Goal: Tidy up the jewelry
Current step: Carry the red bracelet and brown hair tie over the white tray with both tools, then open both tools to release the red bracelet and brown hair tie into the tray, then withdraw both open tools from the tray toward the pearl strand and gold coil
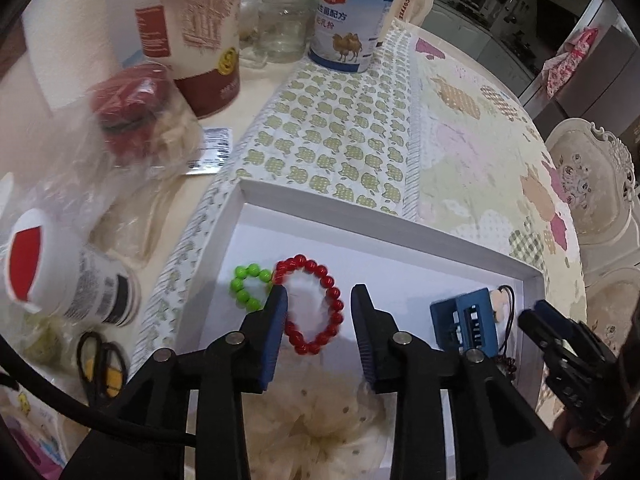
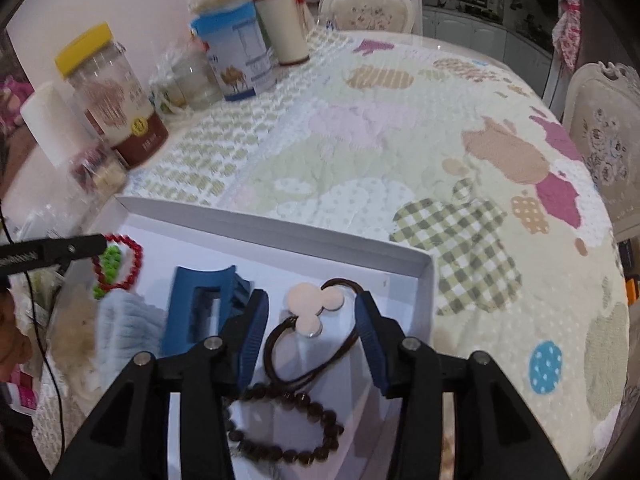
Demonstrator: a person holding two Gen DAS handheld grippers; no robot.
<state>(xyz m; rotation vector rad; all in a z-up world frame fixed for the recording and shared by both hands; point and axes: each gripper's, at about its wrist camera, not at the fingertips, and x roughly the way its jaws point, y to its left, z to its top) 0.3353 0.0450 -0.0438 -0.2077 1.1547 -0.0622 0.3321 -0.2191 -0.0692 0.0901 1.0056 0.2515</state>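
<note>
A white tray [image 1: 384, 240] lies on the patterned tablecloth. In the left wrist view my left gripper [image 1: 320, 292] is open just above a red bead bracelet [image 1: 316, 304], with a green bead bracelet [image 1: 248, 286] to its left. In the right wrist view my right gripper [image 2: 310, 304] is open over a dark hair tie with a pale three-disc charm [image 2: 314, 304]. A blue hair claw [image 2: 200, 304] lies left of it and a dark brown bead bracelet [image 2: 286, 428] lies below. The red bracelet [image 2: 130, 260] and green bracelet [image 2: 110, 262] show at far left.
Jars, a camel-print tin [image 1: 352, 20], a paper roll and plastic bags crowd the table's left side. Scissors [image 1: 100, 364] lie left of the tray. A cream tulle scrunchie [image 1: 316, 420] and a pale blue fluffy one [image 2: 128, 328] lie in the tray. Chairs [image 2: 608, 128] stand beyond.
</note>
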